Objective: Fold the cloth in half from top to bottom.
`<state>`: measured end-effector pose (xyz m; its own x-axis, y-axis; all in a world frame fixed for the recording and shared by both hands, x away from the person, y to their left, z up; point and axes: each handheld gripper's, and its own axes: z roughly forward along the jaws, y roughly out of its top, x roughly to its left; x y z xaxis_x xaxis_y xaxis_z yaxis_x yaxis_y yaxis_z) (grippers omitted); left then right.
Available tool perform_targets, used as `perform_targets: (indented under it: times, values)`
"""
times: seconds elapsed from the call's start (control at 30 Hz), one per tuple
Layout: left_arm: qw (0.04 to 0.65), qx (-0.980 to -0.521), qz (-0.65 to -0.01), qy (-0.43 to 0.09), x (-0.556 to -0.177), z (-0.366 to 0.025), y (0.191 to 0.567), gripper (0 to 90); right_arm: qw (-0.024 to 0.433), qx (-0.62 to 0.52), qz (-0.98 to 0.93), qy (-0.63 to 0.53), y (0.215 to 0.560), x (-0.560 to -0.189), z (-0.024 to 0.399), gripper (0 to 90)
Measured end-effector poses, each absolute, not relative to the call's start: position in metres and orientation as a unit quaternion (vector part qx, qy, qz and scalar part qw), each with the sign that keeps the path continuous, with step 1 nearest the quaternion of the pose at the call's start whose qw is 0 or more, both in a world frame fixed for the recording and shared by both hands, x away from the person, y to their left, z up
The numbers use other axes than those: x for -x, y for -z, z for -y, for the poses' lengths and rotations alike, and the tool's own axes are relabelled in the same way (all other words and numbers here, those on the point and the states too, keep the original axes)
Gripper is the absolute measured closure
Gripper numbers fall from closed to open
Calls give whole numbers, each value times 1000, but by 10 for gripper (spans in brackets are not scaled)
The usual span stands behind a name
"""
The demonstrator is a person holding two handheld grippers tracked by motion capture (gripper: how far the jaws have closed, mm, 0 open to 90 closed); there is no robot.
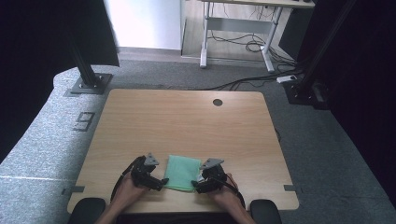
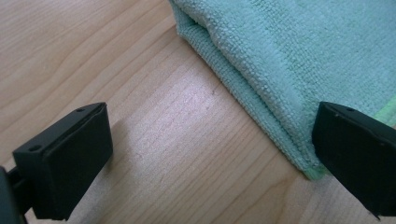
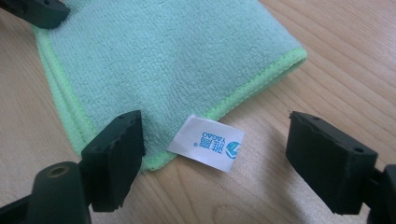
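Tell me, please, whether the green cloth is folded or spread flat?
Folded: the green cloth shows doubled layers along its rounded edge, and in the right gripper view two stitched hems lie stacked.

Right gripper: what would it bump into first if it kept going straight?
Probably the white label on the green cloth, lying between the right gripper's open jaws; depth is hard to judge.
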<state>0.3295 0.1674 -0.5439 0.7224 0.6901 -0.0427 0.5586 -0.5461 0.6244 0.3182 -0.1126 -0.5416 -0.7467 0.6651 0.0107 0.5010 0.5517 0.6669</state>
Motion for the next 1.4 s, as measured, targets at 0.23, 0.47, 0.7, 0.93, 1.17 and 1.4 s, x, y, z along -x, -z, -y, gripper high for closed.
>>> perform_targets:
  times: [0.23,0.47,0.7,0.93,1.17,1.4]
  values:
    - [326,-864,-366,-114,-335,-165,546,0,140,-343,-867,-333,542,-328,115,181]
    - [334,-859,-370,-121,-347,-162,548,0,146,-368,-857,-329,545,-346,124,164]
    - [336,-854,-377,-125,-355,-159,549,0,143,-375,-853,-334,546,-353,127,164]
    - [335,-850,-385,-129,-367,-155,549,0,145,-383,-850,-331,546,-368,129,164]
    - [333,-846,-394,-133,-382,-149,549,0,149,-392,-845,-331,546,-388,132,167]
    - [332,-841,-404,-137,-402,-146,549,0,153,-401,-840,-330,546,-407,134,170]
